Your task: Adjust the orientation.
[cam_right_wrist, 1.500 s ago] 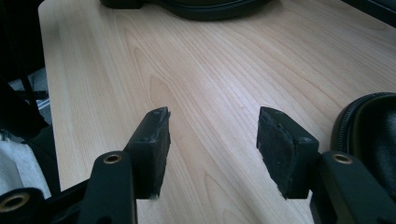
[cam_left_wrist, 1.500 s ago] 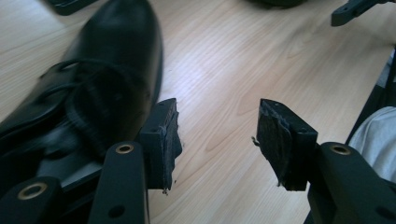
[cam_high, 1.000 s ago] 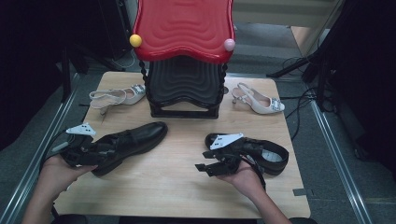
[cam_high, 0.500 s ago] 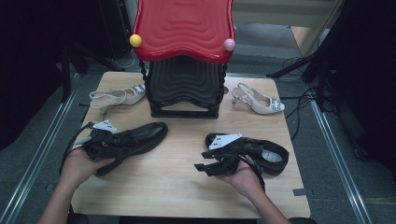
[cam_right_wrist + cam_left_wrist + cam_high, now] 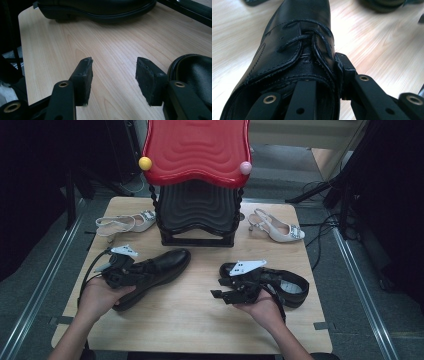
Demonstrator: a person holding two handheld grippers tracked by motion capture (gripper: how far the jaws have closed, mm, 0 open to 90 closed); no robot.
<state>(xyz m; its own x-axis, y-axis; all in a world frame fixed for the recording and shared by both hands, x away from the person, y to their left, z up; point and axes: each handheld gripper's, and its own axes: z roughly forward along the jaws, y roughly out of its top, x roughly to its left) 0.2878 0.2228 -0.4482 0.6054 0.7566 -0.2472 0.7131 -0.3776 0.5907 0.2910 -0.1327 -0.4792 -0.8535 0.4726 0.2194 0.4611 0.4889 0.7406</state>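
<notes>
- High view first: a pale wooden table [image 5: 195,310] carries two black lace-up shoes at the near side and two pale slingback heels at the far side, with a red-topped black rack [image 5: 197,180] standing between the heels.
- Left black shoe [image 5: 160,267] lies at an angle, toe toward the rack's base, heel toward the person's left hand [image 5: 97,295].
- Left gripper [image 5: 120,270] sits over the heel end of that shoe. From its own camera, one jaw is inside the shoe's opening and the other is outside the collar, so the jaws are pinching the shoe's [image 5: 297,50] side wall beside the laces.
- Right black shoe [image 5: 287,285] lies on the table on the person's right, just behind the right hand [image 5: 262,307].
- Right gripper [image 5: 235,292] points left across the table, beside that shoe. In its own view the jaws stand spread with bare wood between them, holding nothing; the shoe's [image 5: 197,72] rounded black edge shows close beside one jaw.
- Left pale heel [image 5: 125,223] lies left of the rack; right pale heel [image 5: 277,227] lies right of it, both well apart from the grippers.
</notes>
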